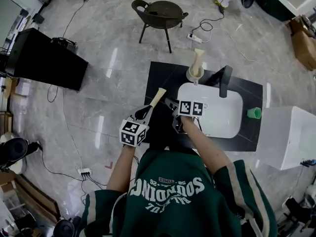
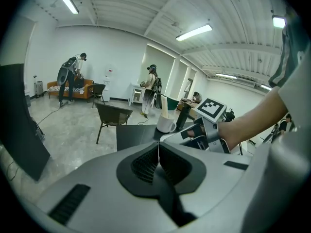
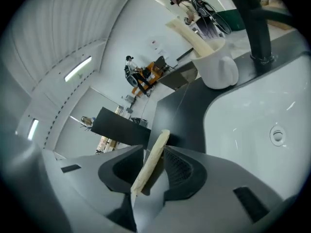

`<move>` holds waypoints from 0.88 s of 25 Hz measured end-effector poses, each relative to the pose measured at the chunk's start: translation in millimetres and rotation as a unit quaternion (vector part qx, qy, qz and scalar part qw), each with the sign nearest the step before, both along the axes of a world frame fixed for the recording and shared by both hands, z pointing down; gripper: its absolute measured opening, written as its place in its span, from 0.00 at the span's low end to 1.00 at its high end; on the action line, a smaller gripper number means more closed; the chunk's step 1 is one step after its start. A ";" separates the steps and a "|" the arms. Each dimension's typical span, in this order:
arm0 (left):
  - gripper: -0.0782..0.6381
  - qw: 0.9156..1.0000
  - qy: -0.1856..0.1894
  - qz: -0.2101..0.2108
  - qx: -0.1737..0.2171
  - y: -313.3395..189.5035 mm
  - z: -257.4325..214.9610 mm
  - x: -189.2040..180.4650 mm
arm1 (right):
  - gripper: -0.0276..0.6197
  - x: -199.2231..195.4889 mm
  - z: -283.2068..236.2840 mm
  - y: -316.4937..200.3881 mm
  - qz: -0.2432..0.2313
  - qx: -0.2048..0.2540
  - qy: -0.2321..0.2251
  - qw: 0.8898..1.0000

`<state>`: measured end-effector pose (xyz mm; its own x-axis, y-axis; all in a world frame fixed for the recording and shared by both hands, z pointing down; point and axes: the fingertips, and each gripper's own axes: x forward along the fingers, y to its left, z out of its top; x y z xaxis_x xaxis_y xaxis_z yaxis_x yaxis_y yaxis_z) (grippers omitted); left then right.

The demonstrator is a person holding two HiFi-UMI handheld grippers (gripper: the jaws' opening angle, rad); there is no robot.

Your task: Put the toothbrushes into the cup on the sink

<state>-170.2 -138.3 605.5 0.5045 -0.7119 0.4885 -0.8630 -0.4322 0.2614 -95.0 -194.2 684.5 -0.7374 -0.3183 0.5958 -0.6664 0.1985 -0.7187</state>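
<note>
Since the loose toothbrush (image 3: 148, 160) is a slim, pale, wood-like stick, it should be light and stiff, and probably smooth enough to swivel or slide in a slack grip. The best hold, I judge, is across the handle near its middle, leaving one end free to enter the cup. It stands slantwise in the gap of the right gripper (image 3: 154, 147), its far end poking out past the jaw tips. Those jaws are roughly half spread, wider than the handle, so the brush seems to lean on one pad rather than being pinched, and it could drop.

Ahead of this gripper and off to one side sits the white cup (image 3: 216, 67), with another toothbrush (image 3: 189, 35) in it. The cup rests on the black counter (image 3: 187, 106) by the sink basin (image 3: 252, 120), which lies close alongside the gripper.

The left gripper (image 2: 158, 143) has its jaws pressed together with nothing showing between them. In the head view its tips sit just beside the loose brush, but whether they touch it cannot be told.
</note>
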 end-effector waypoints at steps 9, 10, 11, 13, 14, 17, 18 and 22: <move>0.13 1.000 0.024 0.009 -0.013 -2.3 13.8 -26.5 | 0.24 -22.3 31.8 -3.0 0.007 -0.035 0.032 0.999; 0.13 1.000 0.025 0.010 -0.015 -3.4 15.1 -29.6 | 0.24 -24.1 34.2 -4.7 0.010 -0.040 0.034 0.999; 0.13 0.999 0.027 0.011 -0.016 -4.9 16.2 -32.8 | 0.24 -25.9 36.5 -7.0 0.014 -0.044 0.035 0.998; 0.13 0.999 0.030 0.013 -0.018 -7.3 19.0 -37.8 | 0.24 -28.4 41.7 -11.0 0.024 -0.058 0.032 0.997; 0.13 0.999 0.032 0.014 -0.019 -7.6 21.1 -39.4 | 0.24 -28.9 44.9 -12.4 0.032 -0.067 0.030 0.997; 0.13 0.999 0.039 0.024 -0.027 -5.7 28.3 -41.8 | 0.25 -31.3 53.0 -15.2 0.053 -0.089 0.027 0.994; 0.13 0.998 0.040 0.027 -0.030 -5.1 30.3 -42.5 | 0.25 -33.4 54.3 -16.0 0.057 -0.094 0.025 0.994; 0.13 0.998 0.049 0.030 -0.035 -6.3 33.7 -45.3 | 0.25 -41.4 57.9 -21.5 0.066 -0.110 0.011 0.992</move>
